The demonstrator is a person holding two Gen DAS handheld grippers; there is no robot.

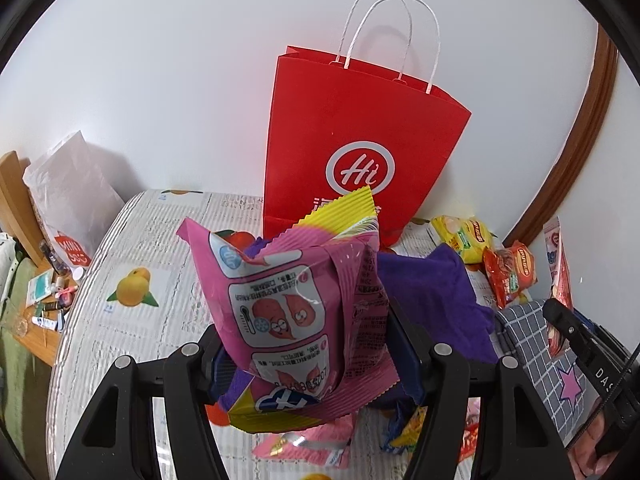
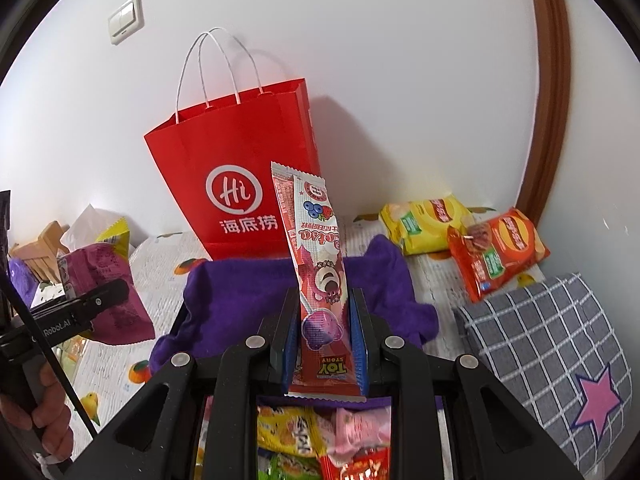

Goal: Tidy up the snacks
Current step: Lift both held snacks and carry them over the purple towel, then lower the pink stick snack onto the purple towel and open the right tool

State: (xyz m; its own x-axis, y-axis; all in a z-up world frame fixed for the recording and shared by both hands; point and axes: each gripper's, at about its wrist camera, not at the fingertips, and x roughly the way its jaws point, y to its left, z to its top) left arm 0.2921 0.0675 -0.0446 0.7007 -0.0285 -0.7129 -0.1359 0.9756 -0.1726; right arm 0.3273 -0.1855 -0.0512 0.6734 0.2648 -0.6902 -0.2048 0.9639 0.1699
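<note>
Only the right view shows a wall switch [image 2: 125, 20]. Left gripper [image 1: 316, 360] clamps a crinkled pink pouch [image 1: 296, 308]; right gripper [image 2: 325, 344] pinches a slim lollipop packet [image 2: 316, 264] upright.

Bright, even indoor light, soft shadows on the white wall [image 1: 160, 60], sharp focus, strong fisheye bending, black vignette at corners.
</note>
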